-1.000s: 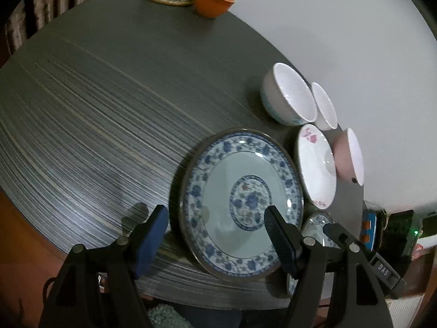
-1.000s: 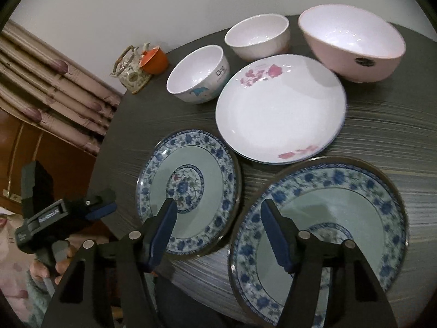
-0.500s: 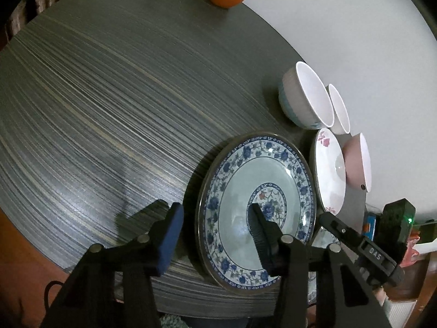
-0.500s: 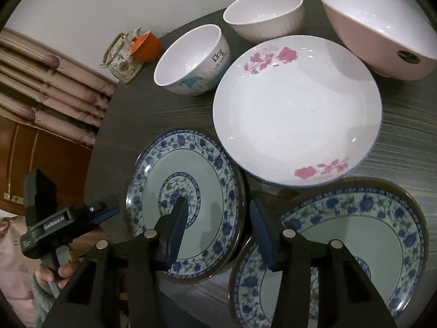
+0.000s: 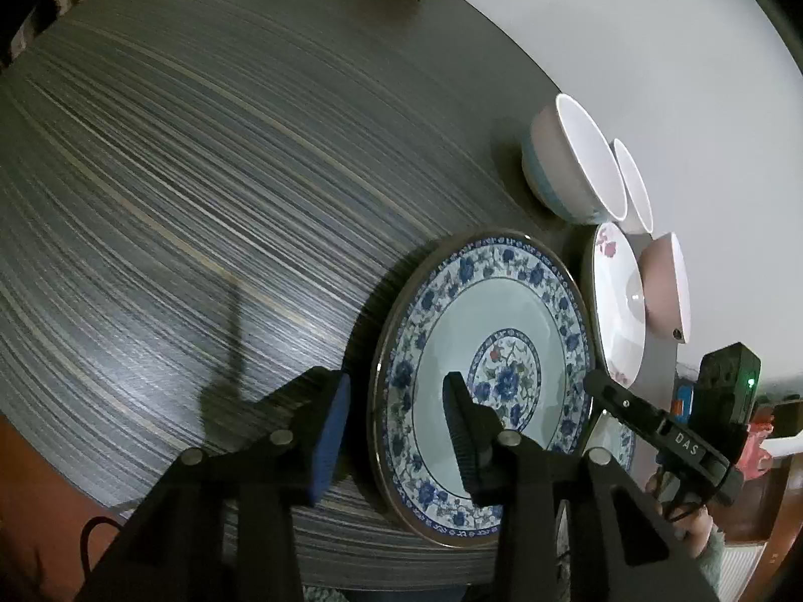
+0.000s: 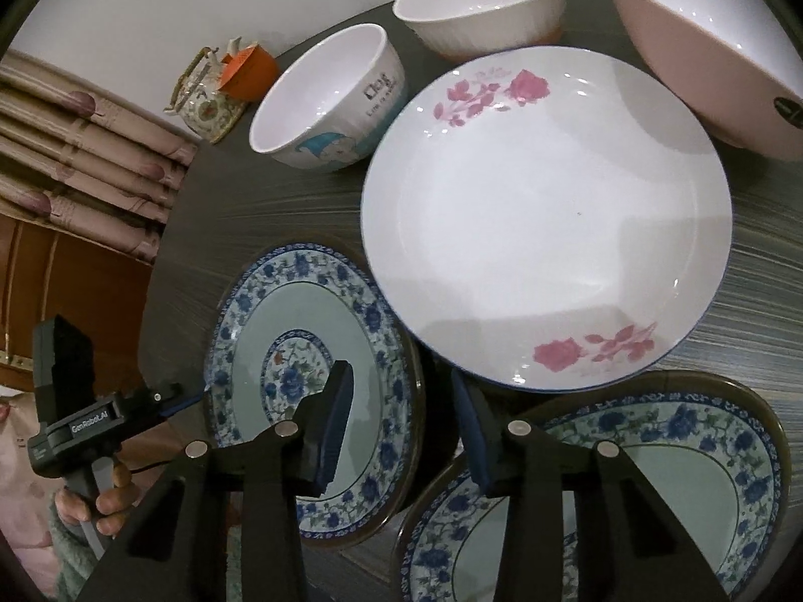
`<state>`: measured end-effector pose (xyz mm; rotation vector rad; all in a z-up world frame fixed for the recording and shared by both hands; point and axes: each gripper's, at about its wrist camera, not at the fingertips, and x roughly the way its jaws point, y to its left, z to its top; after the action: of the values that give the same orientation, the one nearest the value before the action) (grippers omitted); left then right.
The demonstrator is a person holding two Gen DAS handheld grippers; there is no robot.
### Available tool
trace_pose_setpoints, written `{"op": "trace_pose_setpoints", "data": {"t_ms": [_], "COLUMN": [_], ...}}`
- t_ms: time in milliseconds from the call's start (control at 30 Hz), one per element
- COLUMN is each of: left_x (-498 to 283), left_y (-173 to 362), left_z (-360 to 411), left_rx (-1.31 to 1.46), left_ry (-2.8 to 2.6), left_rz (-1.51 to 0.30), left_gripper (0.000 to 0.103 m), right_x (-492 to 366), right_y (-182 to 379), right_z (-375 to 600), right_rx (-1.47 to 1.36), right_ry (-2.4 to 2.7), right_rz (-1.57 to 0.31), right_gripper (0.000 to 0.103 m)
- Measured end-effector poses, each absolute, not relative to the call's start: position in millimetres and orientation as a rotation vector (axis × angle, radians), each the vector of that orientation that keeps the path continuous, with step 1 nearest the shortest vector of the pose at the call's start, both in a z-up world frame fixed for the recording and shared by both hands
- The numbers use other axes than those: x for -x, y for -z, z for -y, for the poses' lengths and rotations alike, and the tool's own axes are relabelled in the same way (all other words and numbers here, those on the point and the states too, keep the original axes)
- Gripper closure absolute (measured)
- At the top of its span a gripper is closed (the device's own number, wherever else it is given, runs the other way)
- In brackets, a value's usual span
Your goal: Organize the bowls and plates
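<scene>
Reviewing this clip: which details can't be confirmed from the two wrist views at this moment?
- Right wrist view: the larger blue plate is cut off by the bottom edge and covered by the right gripper, jaws closing.
- Left wrist view: the left gripper straddles the smaller blue plate; rim contact unclear.
- Teapot: too small for detail.

A round blue-and-white floral porcelain plate [image 5: 502, 331] lies flat near the front edge of a dark streaked round table [image 5: 201, 175]. Beside it, a second, matching blue-and-white plate [image 6: 652, 476] also sits flat. Just behind them rests a wide white shallow dish with pink roses [image 6: 547, 220], its rim reaching over both. Three bowls stand upright in a row along the table's far side: a white bowl with a blue cartoon and lettering [image 6: 326, 100], a plain ribbed white bowl [image 6: 482, 5] and a large pale pink bowl [image 6: 712, 45].
</scene>
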<state>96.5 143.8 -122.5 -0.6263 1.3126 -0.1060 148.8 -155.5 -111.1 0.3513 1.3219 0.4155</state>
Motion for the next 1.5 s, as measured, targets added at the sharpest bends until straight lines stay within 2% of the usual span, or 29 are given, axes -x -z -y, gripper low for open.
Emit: {"op": "trace_pose_setpoints", "data": {"t_ms": [133, 300, 400, 533, 1033, 1500], "left_x": [-98, -98, -99, -99, -87, -85], "left_y": [126, 128, 127, 122, 90, 103], "left_z": [-141, -135, -131, -127, -146, -166], "left_rx": [0.617, 0.573, 0.542, 0.505, 0.41, 0.391], "left_ry": [0.117, 0.108, 0.101, 0.086, 0.01, -0.054], "left_rz": [-1.318, -1.313, -1.311, -1.29, -1.175, -1.157], "left_gripper": [0.076, 0.082, 0.084, 0.085, 0.085, 0.085], "right_x": [-149, -146, -147, -145, -122, -96], "right_y": [115, 117, 116, 114, 90, 108], "right_z": [153, 148, 144, 138, 114, 92], "right_rx": [-0.356, -0.325, -0.314, -0.259, -0.288, -0.328], "right_ry": [-0.426, -0.435, -0.437, -0.415, -0.408, -0.4], "right_rz": [-1.33, -1.327, -1.329, -1.322, -1.245, -1.263], "right_gripper": [0.07, 0.073, 0.078, 0.086, 0.088, 0.088]}}
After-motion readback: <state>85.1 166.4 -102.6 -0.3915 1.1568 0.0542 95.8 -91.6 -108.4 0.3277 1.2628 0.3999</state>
